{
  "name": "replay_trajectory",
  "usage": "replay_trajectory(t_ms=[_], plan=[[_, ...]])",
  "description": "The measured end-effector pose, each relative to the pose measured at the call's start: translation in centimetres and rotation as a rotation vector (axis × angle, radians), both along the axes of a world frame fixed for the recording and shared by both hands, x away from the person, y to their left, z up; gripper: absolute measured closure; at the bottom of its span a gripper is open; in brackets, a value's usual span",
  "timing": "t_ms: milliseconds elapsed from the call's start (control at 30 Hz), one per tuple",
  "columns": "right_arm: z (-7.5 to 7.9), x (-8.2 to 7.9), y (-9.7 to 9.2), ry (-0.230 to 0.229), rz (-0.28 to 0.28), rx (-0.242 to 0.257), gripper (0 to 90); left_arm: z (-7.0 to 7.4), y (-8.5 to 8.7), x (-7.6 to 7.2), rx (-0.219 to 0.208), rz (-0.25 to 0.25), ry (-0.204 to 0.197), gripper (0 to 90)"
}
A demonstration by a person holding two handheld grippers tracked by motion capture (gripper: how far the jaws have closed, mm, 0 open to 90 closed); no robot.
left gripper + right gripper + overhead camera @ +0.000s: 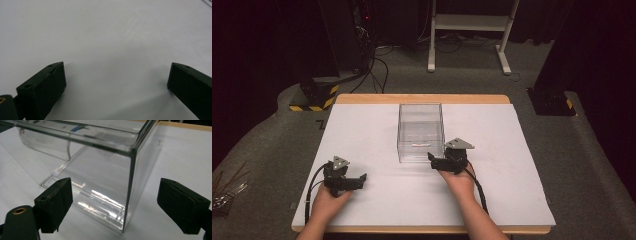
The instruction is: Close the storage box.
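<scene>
Box: a clear plastic box (421, 131), open at the top, stands upright on the white surface (512, 150), midway between the left and right edges and nearer the far edge than the near one. Nothing can be made out inside it.
Box up close: in the right gripper view the box (100, 177) stands with one upright corner edge facing the camera, between the two fingers but farther off; light glints on its walls and floor.
Right gripper: the right gripper (432, 159) sits low over the surface just off the near right corner of the box, held by the person's right hand (458, 181); its grey three-cornered plate is on top.
Right fingers: spread wide apart and empty; the fingers (53, 202) stand short of the box wall, and whether they touch it cannot be told.
Left gripper: the left gripper (362, 179) lies near the near left corner of the surface, well apart from the box, in the person's left hand (326, 202); its cable loops toward the near edge.
Left fingers: also spread wide, with nothing between them; the fingers (42, 87) frame bare white surface in the left gripper view.
Surface: a white sheet over a wooden top whose far and near edges show as a pale strip.
Around: grey carpeted floor (582, 165) and a white frame's legs (467, 30) beyond the far edge.
</scene>
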State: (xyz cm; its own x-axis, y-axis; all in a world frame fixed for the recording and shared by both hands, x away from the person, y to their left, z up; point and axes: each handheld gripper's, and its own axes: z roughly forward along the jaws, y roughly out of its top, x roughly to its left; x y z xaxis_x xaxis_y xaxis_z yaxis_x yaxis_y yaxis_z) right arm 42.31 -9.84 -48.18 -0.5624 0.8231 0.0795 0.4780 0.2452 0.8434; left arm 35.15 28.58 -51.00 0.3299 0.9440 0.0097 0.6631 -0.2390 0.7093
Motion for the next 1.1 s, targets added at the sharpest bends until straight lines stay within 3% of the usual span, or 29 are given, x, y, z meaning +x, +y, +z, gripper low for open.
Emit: replay_trajectory(t_ms=[533,767,1100], plan=[[0.4,-4.2,-3.5,-0.02,0.015,0.009,13.0,0.0,0.0,0.0,0.001,0.0,0.0,2.1],[-0.3,-5.5,-6.5,-0.015,-0.019,-0.039,13.0,0.0,0.0,0.0,-0.001,0.002,-0.003,2.1],[-1.6,-6.1,-10.7,0.049,-0.083,-0.116,13.4,0.0,0.0,0.0,0.0,0.003,-0.004,2.1]])
